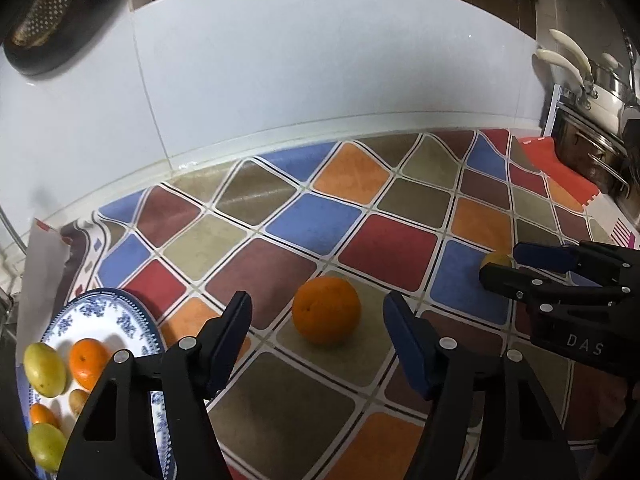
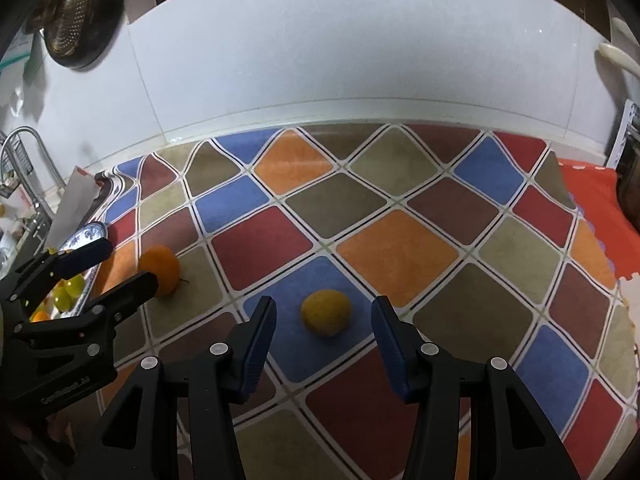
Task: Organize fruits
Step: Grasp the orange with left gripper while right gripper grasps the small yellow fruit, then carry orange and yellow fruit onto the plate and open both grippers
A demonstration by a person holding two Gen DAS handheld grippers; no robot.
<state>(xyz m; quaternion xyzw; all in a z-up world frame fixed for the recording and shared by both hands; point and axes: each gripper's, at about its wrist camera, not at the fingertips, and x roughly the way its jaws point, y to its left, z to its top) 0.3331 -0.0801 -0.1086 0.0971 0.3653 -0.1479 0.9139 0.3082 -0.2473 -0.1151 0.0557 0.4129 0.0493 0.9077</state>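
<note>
An orange [image 1: 326, 310] rests on the chequered mat, just beyond and between the tips of my left gripper [image 1: 318, 300]. The jaws stand apart, clear of its sides. A small yellow fruit [image 2: 326, 312] lies on a blue square, framed the same way by my right gripper [image 2: 324, 306], whose pads do not touch it. A blue-and-white plate [image 1: 120, 296] at the lower left holds several fruits, among them a yellow-green one [image 1: 44, 368] and a mandarin [image 1: 86, 362]. Each view shows the other gripper [image 1: 502, 262] [image 2: 128, 262] from the side.
A white tiled wall [image 1: 320, 80] bounds the counter at the back. Steel pots [image 1: 592, 120] stand at the far right beside a red mat [image 2: 592, 200]. A colander [image 1: 52, 12] hangs at the upper left. A tap [image 2: 24, 140] and a white card [image 1: 40, 272] are at the left.
</note>
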